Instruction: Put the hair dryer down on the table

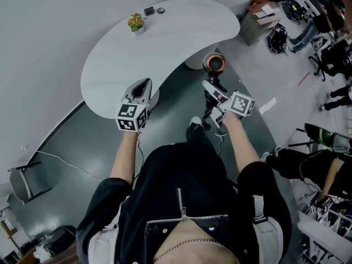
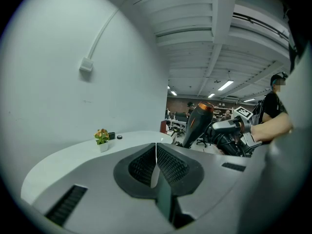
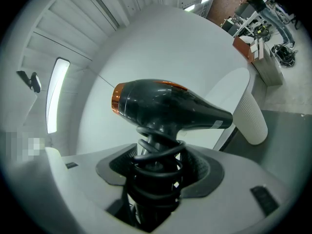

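**Two grippers, one dryer, none of it on the table**

One dryer (image 3: 165,106) is clamped in the right gripper (image 3: 156,177). Its jaws are closed on the handle, pressing on the black cord (image 3: 158,152) that is coiled round that handle. The dryer's body stands above the jaws. In the right gripper view its orange-ringed end points left and its nozzle points right.

From the head view the dryer (image 1: 214,64) is in the air, apart from the table (image 1: 181,32). It sits just off the table's inward-curving near edge, towards the right end, with the orange ring facing up. The right gripper (image 1: 210,92) is below it in the picture, over the grey floor (image 1: 82,142).

The left gripper (image 1: 144,84) holds nothing. In its own view the left gripper's (image 2: 156,155) ribbed pads meet, with nothing between them. It hovers over the near edge of the table's left lobe, pointing across the top.

Near the far edge stands a small potted plant (image 1: 136,22). Two small dark items (image 1: 154,10) lie just beside it to the right. A white ribbed pedestal (image 3: 251,116) carries the table.
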